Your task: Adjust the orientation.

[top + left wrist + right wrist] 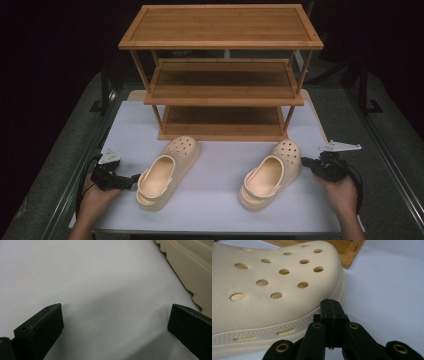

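Clogs: left gripper (134, 179) gapes beside left clog (167, 172); right gripper (331, 308) clenched, seemingly touching right clog (274, 287).

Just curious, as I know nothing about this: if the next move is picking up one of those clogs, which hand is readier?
Probably the left. The left gripper is open beside the left clog, while the right gripper is shut beside the right clog.

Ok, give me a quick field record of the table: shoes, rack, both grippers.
left clog: on the white mat, toe toward the rack
right clog: on the mat, toe toward the rack
rack: three wooden shelves, all bare
left gripper: open, beside the left clog's heel
right gripper: shut, empty, beside the right clog's toe
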Tool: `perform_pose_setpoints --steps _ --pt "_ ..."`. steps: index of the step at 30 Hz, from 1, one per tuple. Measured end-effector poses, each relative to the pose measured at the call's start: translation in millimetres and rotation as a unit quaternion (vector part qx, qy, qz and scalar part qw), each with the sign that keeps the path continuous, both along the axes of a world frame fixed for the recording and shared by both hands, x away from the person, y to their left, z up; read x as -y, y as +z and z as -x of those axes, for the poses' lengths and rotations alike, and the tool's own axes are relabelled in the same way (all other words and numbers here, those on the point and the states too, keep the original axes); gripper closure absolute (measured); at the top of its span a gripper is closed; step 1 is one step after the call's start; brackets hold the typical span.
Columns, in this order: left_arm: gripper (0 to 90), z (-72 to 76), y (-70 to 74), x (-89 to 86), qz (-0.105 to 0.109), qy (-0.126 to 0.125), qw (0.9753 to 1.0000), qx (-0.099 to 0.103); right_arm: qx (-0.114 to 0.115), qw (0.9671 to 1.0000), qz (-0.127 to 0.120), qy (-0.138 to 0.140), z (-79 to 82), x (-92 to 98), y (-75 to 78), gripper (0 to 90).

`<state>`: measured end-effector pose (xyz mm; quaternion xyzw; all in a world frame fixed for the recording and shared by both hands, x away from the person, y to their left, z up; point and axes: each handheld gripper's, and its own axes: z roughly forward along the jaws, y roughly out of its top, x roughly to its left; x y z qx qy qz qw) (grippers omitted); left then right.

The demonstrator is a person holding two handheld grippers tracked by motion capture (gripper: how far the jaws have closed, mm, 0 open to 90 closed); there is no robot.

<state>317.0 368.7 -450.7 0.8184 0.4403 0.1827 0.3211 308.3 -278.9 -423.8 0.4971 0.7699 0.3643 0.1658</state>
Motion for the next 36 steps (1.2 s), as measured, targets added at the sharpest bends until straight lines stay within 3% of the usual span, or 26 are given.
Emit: perform_pose_setpoints --steps 13,21,36 --pt "0.0 0.0 0.0 0.0 0.000 0.000 1.0000 0.000 0.005 0.9997 -0.014 0.022 -30.2 -29.1 1.6 89.7" --pt "0.0 -0.1 0.0 -0.1 0.000 0.000 1.0000 0.000 0.005 0.9983 -0.027 0.052 -50.4 -57.5 -0.3 89.7" --pt "0.0 -0.3 0.0 -0.2 0.000 0.000 1.0000 -0.001 0.006 0.9958 -0.029 0.086 -68.2 -102.1 -0.7 89.6"
